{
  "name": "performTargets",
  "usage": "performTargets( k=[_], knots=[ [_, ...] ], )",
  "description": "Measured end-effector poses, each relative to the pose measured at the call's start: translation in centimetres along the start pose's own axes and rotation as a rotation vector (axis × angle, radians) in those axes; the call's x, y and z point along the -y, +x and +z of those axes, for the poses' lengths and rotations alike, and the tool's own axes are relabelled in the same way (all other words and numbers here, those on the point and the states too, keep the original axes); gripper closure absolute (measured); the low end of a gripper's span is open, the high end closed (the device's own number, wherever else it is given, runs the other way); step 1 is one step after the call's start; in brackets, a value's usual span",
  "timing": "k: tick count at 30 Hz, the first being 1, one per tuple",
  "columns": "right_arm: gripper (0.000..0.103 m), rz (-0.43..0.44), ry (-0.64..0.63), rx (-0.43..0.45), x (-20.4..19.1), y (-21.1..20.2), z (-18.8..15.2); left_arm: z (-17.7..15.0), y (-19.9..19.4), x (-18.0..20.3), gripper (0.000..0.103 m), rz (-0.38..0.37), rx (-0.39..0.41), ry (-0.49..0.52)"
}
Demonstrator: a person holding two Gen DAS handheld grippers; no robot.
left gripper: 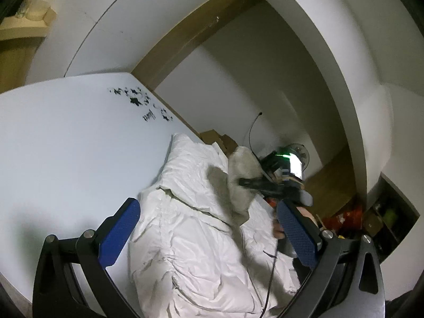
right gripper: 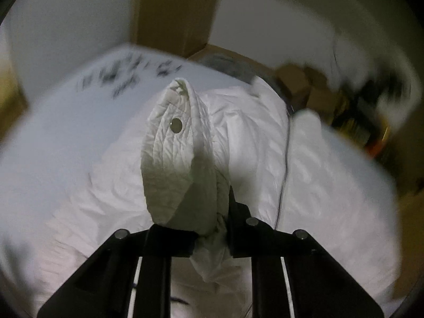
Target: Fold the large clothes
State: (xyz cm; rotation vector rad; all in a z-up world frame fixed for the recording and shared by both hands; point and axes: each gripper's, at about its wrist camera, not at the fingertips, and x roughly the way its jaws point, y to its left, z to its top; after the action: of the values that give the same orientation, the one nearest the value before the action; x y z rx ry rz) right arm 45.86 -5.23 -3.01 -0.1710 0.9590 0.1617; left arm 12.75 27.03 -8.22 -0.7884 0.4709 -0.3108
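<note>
While the white jacket [left gripper: 201, 241] is lying crumpled on the white tabletop [left gripper: 66, 153], both tools are working over it.
Right hand-held gripper [right gripper: 212, 235] is pinching a quilted fold bearing a snap button [right gripper: 176, 125]; left hand-held gripper [left gripper: 212, 238] is hovering spread wide, holding nothing.

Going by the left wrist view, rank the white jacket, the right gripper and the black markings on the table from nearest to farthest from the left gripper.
1. White jacket, directly between and below the left gripper.
2. Right gripper, ahead to the right, clamping a jacket fold.
3. Black markings, far back on the table.
</note>
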Motion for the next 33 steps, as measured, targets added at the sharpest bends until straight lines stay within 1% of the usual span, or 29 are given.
performTargets(
  k=[2,4,7,8,11,13,14,15,16,17,18,19,20,23,24,25,26,27,28,29,30,31,32,33],
  knots=[
    [0.085,0.112,0.184,-0.022,5.2,-0.2,-1.1,-0.2,0.5,0.1,0.000,-0.005,-0.011,-0.001],
    [0.085,0.183,0.325,-0.044,9.3,0.4,-3.2,-0.4,1.0,0.5,0.000,-0.007,-0.023,0.002],
    [0.085,0.253,0.497,-0.072,14.5,2.4,-6.8,-0.7,2.1,1.0,0.000,-0.010,-0.051,0.005],
    [0.085,0.284,0.560,-0.094,16.2,3.5,-8.1,-0.8,2.5,1.4,0.000,-0.016,-0.062,0.007],
    [0.083,0.385,0.719,-0.171,19.7,7.2,-12.0,-1.3,3.4,2.6,0.000,-0.019,-0.082,0.031],
    [0.081,0.443,0.782,-0.163,20.9,7.9,-13.5,-1.5,3.9,3.3,0.000,-0.015,-0.092,0.045],
    [0.079,0.454,0.801,-0.146,21.3,7.6,-14.1,-1.5,4.1,3.6,0.000,-0.009,-0.097,0.051],
    [0.069,0.448,0.812,-0.121,21.7,6.7,-14.5,-1.6,4.3,3.9,0.000,0.000,-0.102,0.057],
    [0.043,0.445,0.821,-0.090,22.1,5.8,-14.8,-1.7,4.5,4.1,0.000,0.005,-0.105,0.060],
    [0.025,0.452,0.828,-0.045,22.6,4.9,-14.9,-1.8,4.9,4.3,0.000,0.011,-0.111,0.064],
    [0.005,0.454,0.831,-0.006,23.0,4.0,-14.8,-1.9,5.3,4.6,0.000,0.015,-0.120,0.066],
    [0.004,0.433,0.823,0.010,23.3,3.4,-14.8,-2.0,5.8,5.0,0.000,0.018,-0.132,0.068],
    [0.004,0.423,0.814,-0.004,23.8,3.3,-14.8,-2.2,6.3,5.6,0.000,0.018,-0.149,0.073],
    [0.004,0.496,0.879,-0.001,26.3,2.7,-16.4,-3.1,7.5,7.8,0.000,0.004,-0.187,0.113],
    [0.004,0.524,0.907,0.026,27.7,2.0,-17.3,-3.5,7.9,8.5,0.000,0.001,-0.197,0.130],
    [0.004,0.533,0.926,0.054,28.7,0.9,-18.3,-3.9,8.2,9.0,0.000,-0.003,-0.206,0.145],
    [0.004,0.514,0.952,0.095,30.7,-0.9,-20.2,-4.3,8.6,9.6,0.000,-0.007,-0.219,0.161],
    [0.004,0.493,0.974,0.123,31.9,-2.2,-21.0,-4.8,9.0,10.1,0.000,-0.010,-0.236,0.173],
    [0.004,0.452,1.024,0.169,34.8,-4.2,-23.4,-5.2,9.6,10.4,0.000,-0.011,-0.252,0.178],
    [0.004,0.425,1.068,0.192,37.0,-5.5,-24.9,-5.5,10.0,10.6,0.000,-0.012,-0.263,0.179],
    [0.004,0.376,1.138,0.224,40.1,-7.0,-27.2,-5.9,10.6,10.9,0.000,-0.016,-0.277,0.177],
    [0.004,0.309,1.200,0.250,43.1,-8.4,-29.5,-6.2,11.0,11.1,0.000,-0.018,-0.287,0.174],
    [0.004,0.234,1.254,0.252,46.0,-9.3,-31.3,-6.6,11.6,11.4,0.000,-0.021,-0.301,0.168],
    [0.005,0.193,1.294,0.246,47.6,-9.6,-32.4,-7.0,12.1,11.7,0.000,-0.026,-0.314,0.163]
  ],
)
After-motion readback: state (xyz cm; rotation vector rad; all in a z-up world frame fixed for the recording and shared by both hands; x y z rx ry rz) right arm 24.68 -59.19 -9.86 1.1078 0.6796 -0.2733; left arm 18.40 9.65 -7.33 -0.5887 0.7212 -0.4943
